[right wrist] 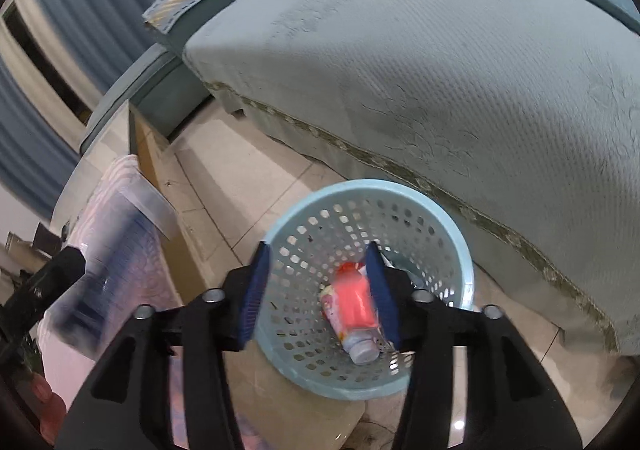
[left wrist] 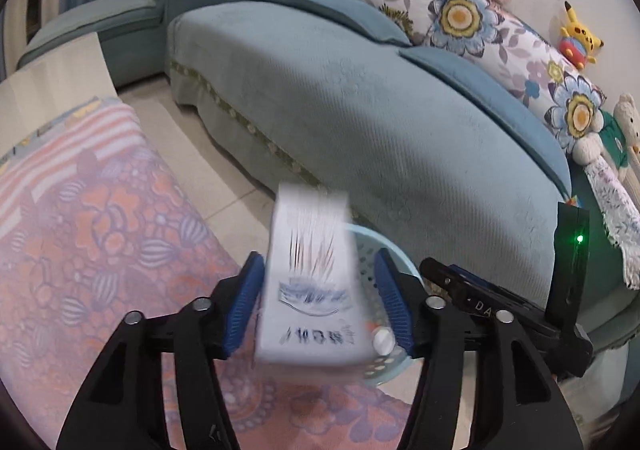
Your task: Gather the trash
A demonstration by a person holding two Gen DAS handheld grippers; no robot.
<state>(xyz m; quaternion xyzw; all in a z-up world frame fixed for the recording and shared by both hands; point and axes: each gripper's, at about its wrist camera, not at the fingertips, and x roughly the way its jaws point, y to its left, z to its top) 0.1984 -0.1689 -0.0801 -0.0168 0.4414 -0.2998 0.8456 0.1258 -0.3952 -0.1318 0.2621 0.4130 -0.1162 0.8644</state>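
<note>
In the left wrist view a white carton (left wrist: 312, 282) with blue print stands blurred between the fingers of my left gripper (left wrist: 320, 302); the jaws are spread wider than the carton, with a gap on the right side. It hangs above the pale blue perforated basket (left wrist: 394, 250). In the right wrist view my right gripper (right wrist: 320, 294) is open and empty over the same basket (right wrist: 460, 246). A red-labelled bottle (right wrist: 352, 310) with a white cap lies inside the basket. The carton shows blurred at the far left (right wrist: 108, 270).
A teal sofa (left wrist: 360, 121) with floral cushions and plush toys stands behind the basket. A table with a pink floral cloth (left wrist: 100, 230) is at the left; its wooden edge (right wrist: 160, 169) is beside the basket. Tiled floor lies between.
</note>
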